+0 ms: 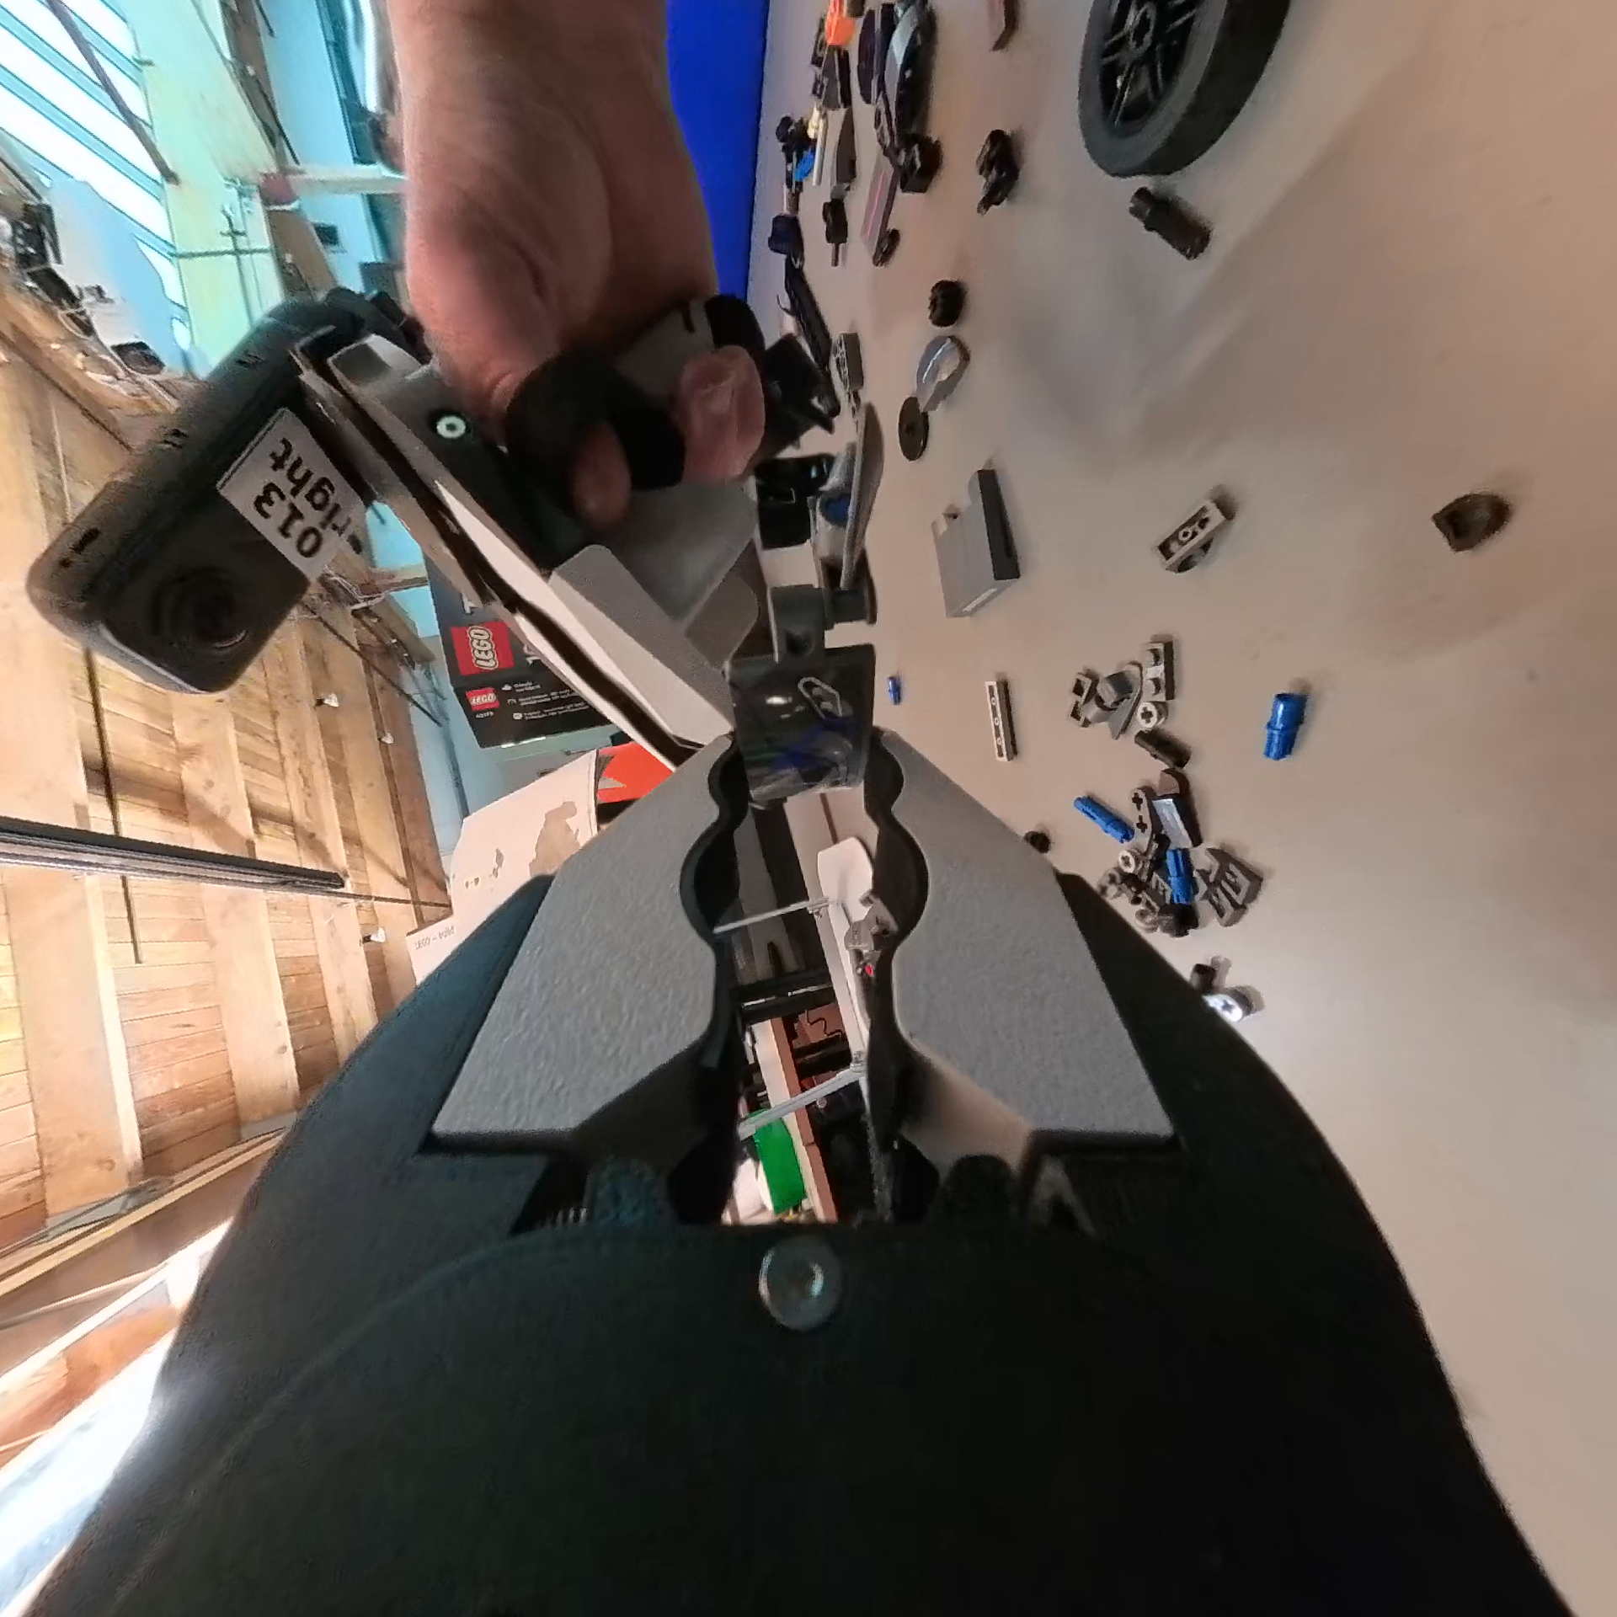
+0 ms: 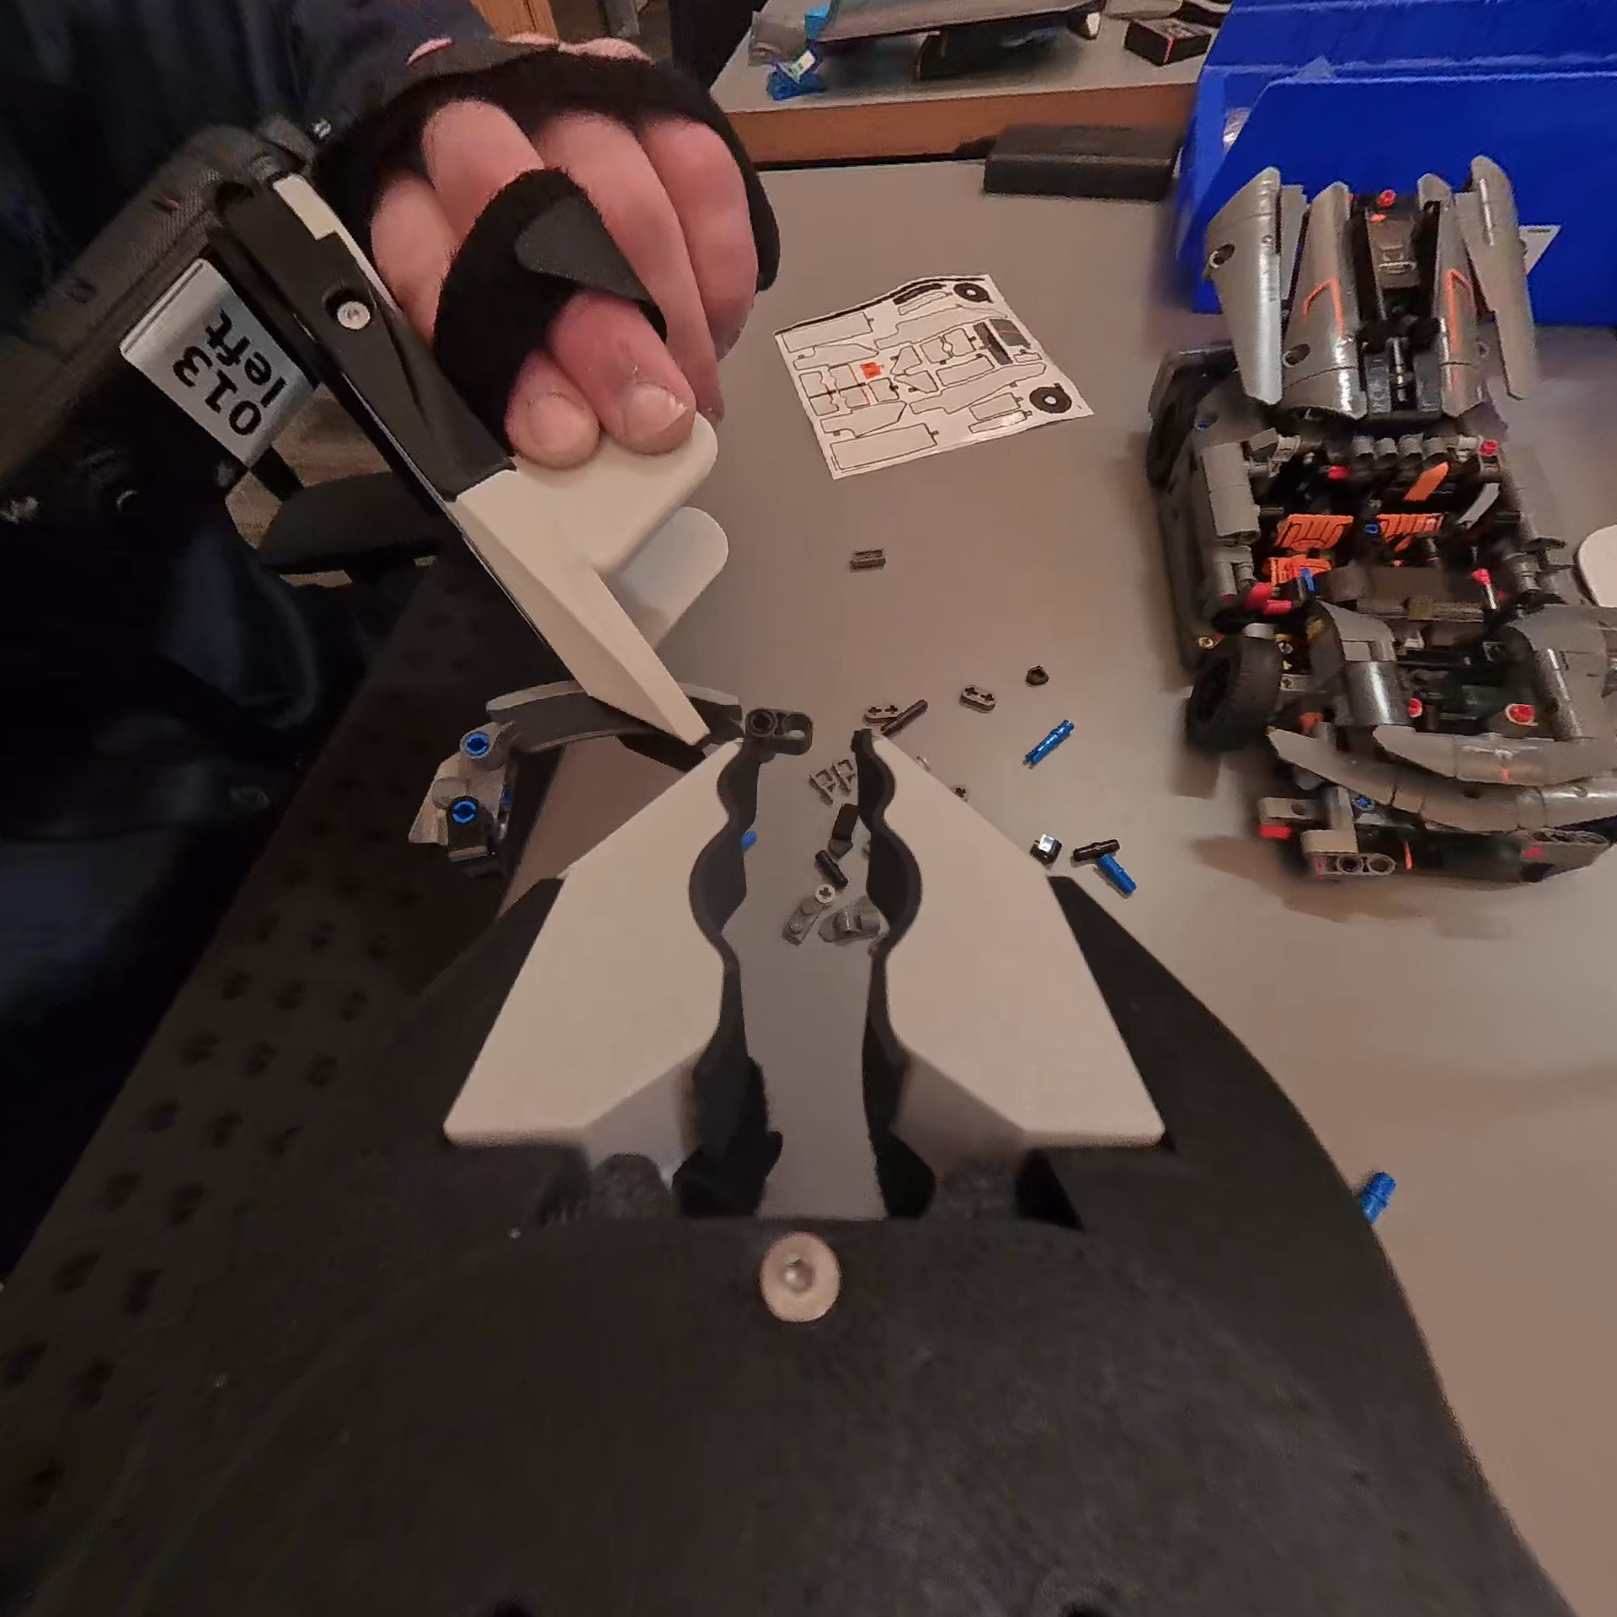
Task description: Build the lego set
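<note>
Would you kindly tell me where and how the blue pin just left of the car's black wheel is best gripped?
Probably across the mid-shaft of the blue pin, straight down from above: it lies flat on the table, with both long sides clear.

Left wrist view: bright, with daylight entering through windows (image 1: pixel 105 114) at upper left. A blown-out glare patch sits at the lower left edge. The table (image 1: pixel 1400 1137) is evenly lit; loose parts (image 1: pixel 1155 866) cast short, soft shadows. Wide-angle distortion bends straight lines towards the frame edges. The hand (image 1: pixel 560 219) and far parts near the top are soft with blur. The gripper body at the bottom is dark and lacks detail.

Right wrist view: dimmer, with warmer, diffuse light from above. The car (image 2: pixel 1400 612) casts a soft shadow on the table (image 2: pixel 1312 1094). The left side falls into deep shadow. Edges curve from lens distortion. The sheet (image 2: pixel 932 376) is reasonably sharp; the hand (image 2: pixel 560 262) is slightly blurred.
</note>
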A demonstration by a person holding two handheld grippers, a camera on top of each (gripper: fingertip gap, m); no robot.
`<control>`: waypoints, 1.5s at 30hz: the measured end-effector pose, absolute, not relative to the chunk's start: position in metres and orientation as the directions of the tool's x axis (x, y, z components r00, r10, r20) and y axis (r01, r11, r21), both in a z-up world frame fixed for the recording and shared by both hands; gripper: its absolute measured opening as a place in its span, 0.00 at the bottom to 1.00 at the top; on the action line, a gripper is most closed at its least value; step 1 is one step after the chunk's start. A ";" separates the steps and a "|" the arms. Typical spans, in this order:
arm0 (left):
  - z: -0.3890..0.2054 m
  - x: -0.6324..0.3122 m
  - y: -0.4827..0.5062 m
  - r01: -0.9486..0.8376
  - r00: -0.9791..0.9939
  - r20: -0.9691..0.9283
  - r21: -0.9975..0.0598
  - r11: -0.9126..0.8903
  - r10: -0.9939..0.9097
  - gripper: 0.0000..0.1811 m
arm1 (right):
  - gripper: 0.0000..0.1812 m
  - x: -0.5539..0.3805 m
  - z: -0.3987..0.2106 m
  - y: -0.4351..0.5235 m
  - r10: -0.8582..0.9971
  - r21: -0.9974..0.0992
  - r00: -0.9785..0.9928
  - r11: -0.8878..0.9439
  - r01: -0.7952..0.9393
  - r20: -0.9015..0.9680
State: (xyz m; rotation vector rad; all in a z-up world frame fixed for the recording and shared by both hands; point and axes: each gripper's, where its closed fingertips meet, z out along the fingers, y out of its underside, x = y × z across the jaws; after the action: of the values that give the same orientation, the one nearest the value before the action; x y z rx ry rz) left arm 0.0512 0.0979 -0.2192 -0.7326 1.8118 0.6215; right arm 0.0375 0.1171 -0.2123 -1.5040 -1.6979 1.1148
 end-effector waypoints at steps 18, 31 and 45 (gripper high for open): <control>-0.218 0.053 0.094 -0.717 -0.269 -0.944 0.064 0.694 -0.191 0.13 | 0.06 0.039 -0.213 0.108 0.974 -0.868 -0.224 0.132 0.479 0.025; -0.217 0.054 0.093 -0.715 -0.270 -0.945 0.067 0.695 -0.187 0.12 | 0.08 0.035 -0.212 0.106 0.972 -0.875 -0.225 0.166 0.454 0.068; -0.220 0.056 0.086 -0.691 -0.296 -0.938 0.078 0.719 -0.183 0.13 | 0.08 0.033 -0.215 0.101 0.951 -0.856 -0.252 0.275 0.439 0.177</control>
State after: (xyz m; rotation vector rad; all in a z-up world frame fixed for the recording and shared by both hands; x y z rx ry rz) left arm 0.0564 0.0862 -0.2198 -0.6827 1.8384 0.5846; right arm 0.0332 0.1007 -0.2152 -1.2588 -1.8240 0.9002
